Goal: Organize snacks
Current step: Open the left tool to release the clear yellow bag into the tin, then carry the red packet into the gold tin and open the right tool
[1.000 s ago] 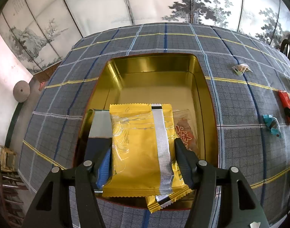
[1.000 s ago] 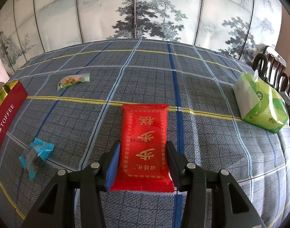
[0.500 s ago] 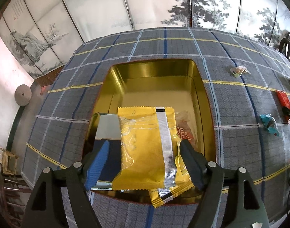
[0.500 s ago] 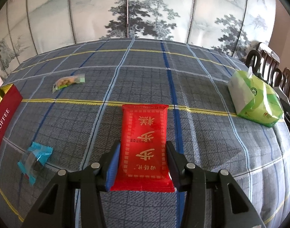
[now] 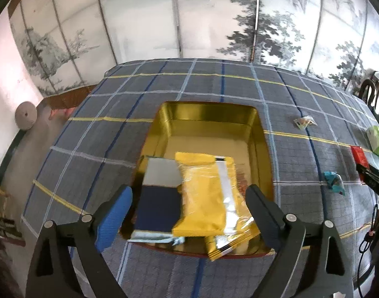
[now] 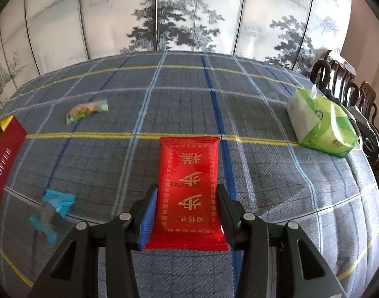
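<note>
**Yellow packet lies in the tin; red packet gripped over the cloth**

The plaid tablecloth [image 5: 214,84] spreads under everything, with a painted folding screen [image 6: 189,12] behind it. On the cloth sits the open gold tin [image 5: 206,114], the landmark here; its red outer wall shows at the left edge of the right wrist view.

Inside the tin, at its near end, a yellow snack packet [image 5: 204,198] lies on top of a second yellow packet, just beside a dark blue and grey packet [image 5: 159,196] to its left. The left gripper [image 5: 189,206] hangs over the near end of the tin, its jaws opening and standing wide apart, clear of the yellow packet between them.

Well to the right of the tin, a green tissue pack [image 6: 321,124] rests on the cloth. Nearer the tin, the right gripper [image 6: 187,213] is clamped on a red snack packet [image 6: 189,181], pads pressing both long edges.

Between that packet and the tin lie a small blue-wrapped candy [image 6: 52,211], blurred, and, further back, a small clear and green packet [image 6: 87,110].
</note>
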The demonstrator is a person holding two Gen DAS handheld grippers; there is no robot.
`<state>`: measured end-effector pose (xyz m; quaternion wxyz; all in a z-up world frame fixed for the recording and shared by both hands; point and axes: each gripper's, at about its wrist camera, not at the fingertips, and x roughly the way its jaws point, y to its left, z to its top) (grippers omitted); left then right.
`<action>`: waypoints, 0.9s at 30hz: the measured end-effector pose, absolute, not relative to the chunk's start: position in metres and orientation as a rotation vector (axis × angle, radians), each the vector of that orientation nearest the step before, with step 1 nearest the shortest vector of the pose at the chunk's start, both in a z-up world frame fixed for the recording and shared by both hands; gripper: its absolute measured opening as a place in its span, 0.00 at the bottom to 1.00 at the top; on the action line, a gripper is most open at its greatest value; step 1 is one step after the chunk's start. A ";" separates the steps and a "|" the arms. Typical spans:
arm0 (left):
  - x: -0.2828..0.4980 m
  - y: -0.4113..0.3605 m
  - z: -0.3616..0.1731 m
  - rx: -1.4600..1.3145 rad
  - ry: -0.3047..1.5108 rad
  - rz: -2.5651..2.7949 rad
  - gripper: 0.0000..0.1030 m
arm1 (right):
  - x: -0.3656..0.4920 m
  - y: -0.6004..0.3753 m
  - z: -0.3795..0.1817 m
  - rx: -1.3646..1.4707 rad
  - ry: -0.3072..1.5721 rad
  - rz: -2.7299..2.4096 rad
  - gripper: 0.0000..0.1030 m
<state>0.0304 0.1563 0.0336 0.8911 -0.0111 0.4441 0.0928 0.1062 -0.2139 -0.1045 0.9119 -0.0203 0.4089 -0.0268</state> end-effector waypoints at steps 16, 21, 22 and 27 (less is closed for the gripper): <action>0.000 0.192 0.040 -0.057 0.914 0.280 0.90 | 0.078 -0.084 -0.054 -0.083 0.779 0.215 0.45; -0.008 0.203 0.036 -0.066 0.930 0.307 0.90 | 0.065 -0.027 -0.047 -0.120 0.776 0.335 0.45; -0.010 0.206 0.036 -0.070 0.931 0.310 0.90 | 0.063 -0.020 -0.047 -0.123 0.776 0.351 0.45; -0.017 0.218 0.032 -0.080 0.941 0.330 0.90 | 0.054 0.023 -0.047 -0.139 0.795 0.436 0.45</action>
